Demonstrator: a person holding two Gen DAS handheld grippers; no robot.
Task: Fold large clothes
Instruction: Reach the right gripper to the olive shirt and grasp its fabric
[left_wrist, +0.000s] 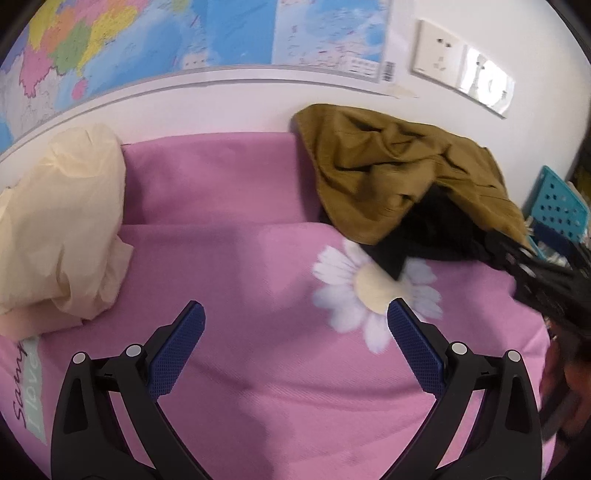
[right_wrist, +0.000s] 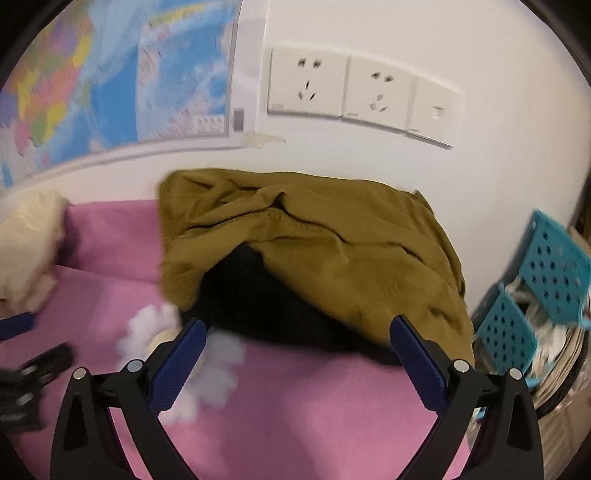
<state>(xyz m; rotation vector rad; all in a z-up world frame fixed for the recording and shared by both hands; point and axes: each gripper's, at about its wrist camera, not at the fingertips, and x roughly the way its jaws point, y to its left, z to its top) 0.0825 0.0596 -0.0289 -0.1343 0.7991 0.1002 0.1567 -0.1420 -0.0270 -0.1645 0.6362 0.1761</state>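
Note:
An olive-brown garment (left_wrist: 399, 173) lies crumpled against the wall at the back right of the pink bedspread (left_wrist: 236, 266), draped over a black garment (left_wrist: 432, 232). In the right wrist view the olive garment (right_wrist: 332, 243) covers the black one (right_wrist: 266, 306) just ahead of my fingers. My left gripper (left_wrist: 295, 314) is open and empty above the pink spread. My right gripper (right_wrist: 299, 328) is open and empty, close in front of the black garment. The right gripper shows blurred at the right edge of the left wrist view (left_wrist: 546, 280).
A cream pillow (left_wrist: 59, 229) lies at the left. A white daisy print (left_wrist: 373, 291) marks the spread. A map (left_wrist: 147, 37) and wall sockets (right_wrist: 343, 88) are on the wall. Teal perforated baskets (right_wrist: 532, 295) stand at the right of the bed.

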